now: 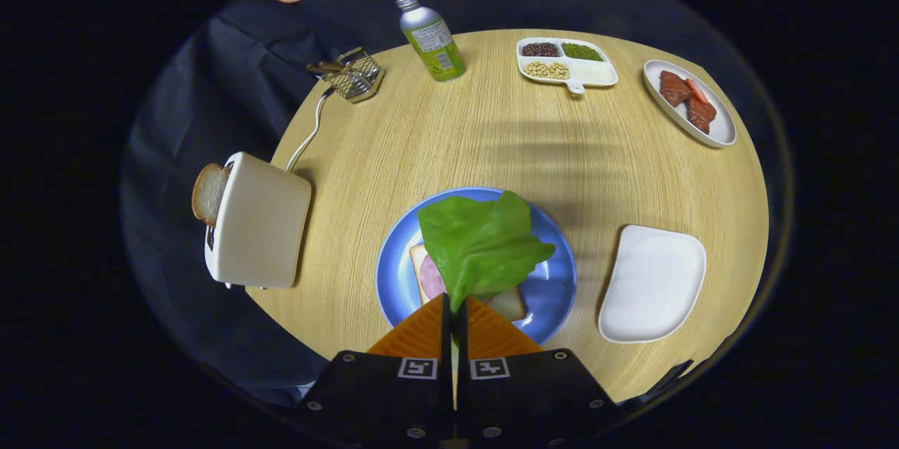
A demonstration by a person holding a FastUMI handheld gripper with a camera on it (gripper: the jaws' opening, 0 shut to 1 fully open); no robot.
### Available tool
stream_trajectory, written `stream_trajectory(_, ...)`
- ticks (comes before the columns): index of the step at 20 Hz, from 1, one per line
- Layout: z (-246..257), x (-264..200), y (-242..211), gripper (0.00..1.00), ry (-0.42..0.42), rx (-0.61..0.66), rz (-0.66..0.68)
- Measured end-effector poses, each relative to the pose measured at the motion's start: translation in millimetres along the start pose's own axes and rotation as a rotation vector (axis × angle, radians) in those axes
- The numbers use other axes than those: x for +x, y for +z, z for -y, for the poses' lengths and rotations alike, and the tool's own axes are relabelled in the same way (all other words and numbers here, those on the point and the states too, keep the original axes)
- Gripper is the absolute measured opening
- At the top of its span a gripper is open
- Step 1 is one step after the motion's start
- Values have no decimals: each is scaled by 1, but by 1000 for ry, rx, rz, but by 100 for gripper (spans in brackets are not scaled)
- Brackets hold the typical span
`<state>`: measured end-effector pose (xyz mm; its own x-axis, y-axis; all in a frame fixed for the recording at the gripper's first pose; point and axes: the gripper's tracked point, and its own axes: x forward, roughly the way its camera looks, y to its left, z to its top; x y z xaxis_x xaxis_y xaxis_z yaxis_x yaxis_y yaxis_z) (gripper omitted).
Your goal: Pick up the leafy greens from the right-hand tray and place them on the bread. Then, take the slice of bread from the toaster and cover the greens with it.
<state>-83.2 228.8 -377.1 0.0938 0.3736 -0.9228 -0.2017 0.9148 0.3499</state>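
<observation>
My gripper (pixel 454 307) is shut on the stem end of a green lettuce leaf (pixel 481 245); both orange fingers (pixel 421 331) press on it. The leaf hangs over a blue plate (pixel 393 273) just ahead of the fingers. On the plate lies a slice of bread (pixel 419 261) topped with pink ham (pixel 430 279), partly hidden by the leaf. Left of the plate stands a cream toaster (pixel 258 230) with a bread slice (pixel 208 192) sticking out of its slot. Right of the plate sits a bare white tray (pixel 653 284).
On the round wooden table (pixel 491 133), far side: a wire basket (pixel 357 74), a green-labelled metal bottle (pixel 432 40), a divided dish of beans (pixel 566 61) and an oval plate of red meat slices (pixel 688 103). The toaster's white cord (pixel 312 127) runs towards the basket.
</observation>
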Motion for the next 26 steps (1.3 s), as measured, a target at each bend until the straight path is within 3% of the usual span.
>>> stream_trajectory(4,1,8,1,4,-34,-13,-7)
stream_trajectory(6,1,10,1,10,-49,-10,-10)
stream_trajectory(8,7,10,5,21,-92,-11,-3)
stream_trajectory(9,10,9,8,35,-109,-12,10)
stream_trajectory(11,11,6,13,53,-129,-11,27)
stream_trajectory(17,-26,-30,47,79,-109,0,111)
stream_trajectory(19,-54,-44,59,85,-73,-3,131)
stream_trajectory(26,-159,-65,94,90,0,-40,122)
